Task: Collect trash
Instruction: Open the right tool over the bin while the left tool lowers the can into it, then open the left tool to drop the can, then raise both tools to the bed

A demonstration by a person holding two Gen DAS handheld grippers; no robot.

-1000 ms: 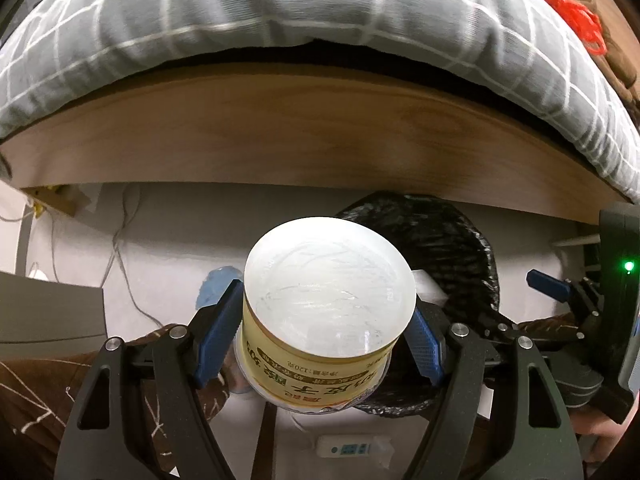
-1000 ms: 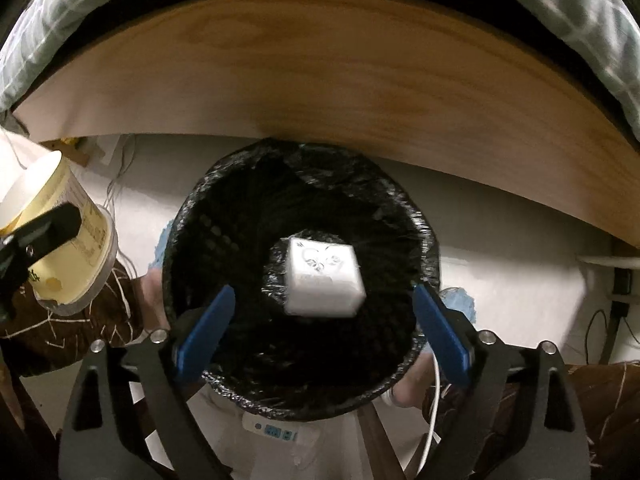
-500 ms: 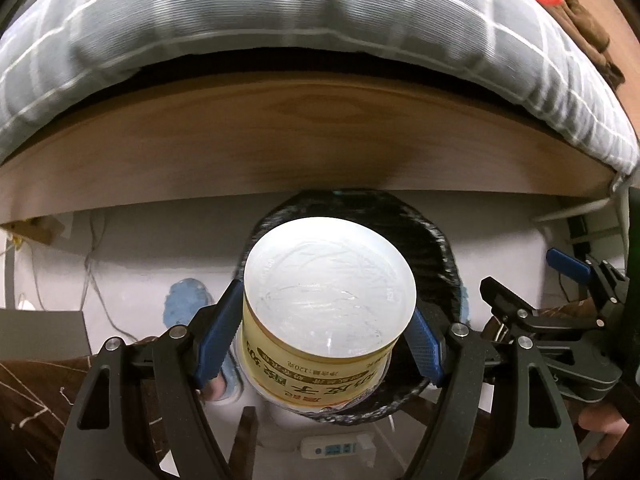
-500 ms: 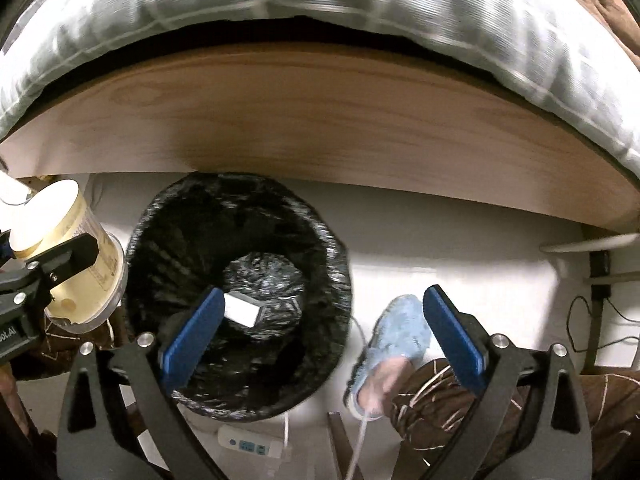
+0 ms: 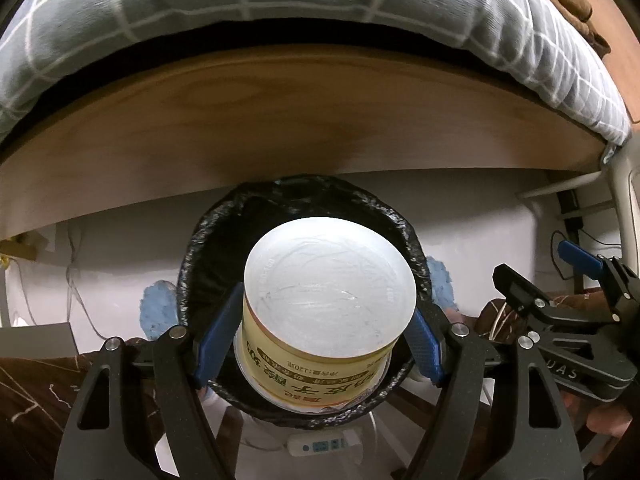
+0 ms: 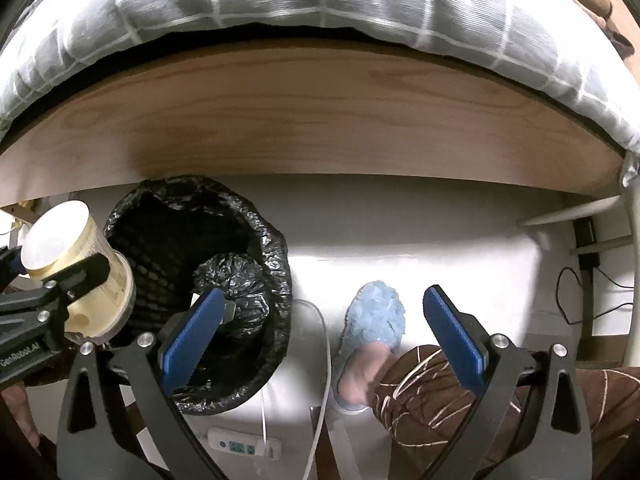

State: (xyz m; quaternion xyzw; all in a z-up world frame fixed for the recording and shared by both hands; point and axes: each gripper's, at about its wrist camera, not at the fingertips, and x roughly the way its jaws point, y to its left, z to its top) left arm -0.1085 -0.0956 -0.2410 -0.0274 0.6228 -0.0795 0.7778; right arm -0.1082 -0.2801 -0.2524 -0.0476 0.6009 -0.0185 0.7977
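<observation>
My left gripper (image 5: pixel 318 344) is shut on a round yellow tub (image 5: pixel 324 304) with a whitish flat end facing the camera, held upside down directly over the black-bagged trash bin (image 5: pixel 216 248). In the right wrist view the same yellow tub (image 6: pixel 80 268) hangs at the bin's (image 6: pixel 256 240) left rim. A small white box (image 6: pixel 230 308) lies deep inside the bin, partly hidden by a blue pad. My right gripper (image 6: pixel 332 332) stands open and empty, off to the right of the bin above the pale floor; it also shows as the right gripper (image 5: pixel 544 276) at the edge of the left wrist view.
A wooden bed frame (image 5: pixel 280 120) with a grey checked quilt (image 5: pixel 320 4) runs just behind the bin. A person's feet in blue slippers (image 6: pixel 376 316) and brown patterned trousers (image 6: pixel 460 400) stand beside it. A white power strip (image 6: pixel 240 446) and cables lie on the floor in front.
My left gripper carried the tub rightwards until it came over the bin's mouth. The white box dropped from the open right gripper into the bin, and that gripper slid right, off the bin.
</observation>
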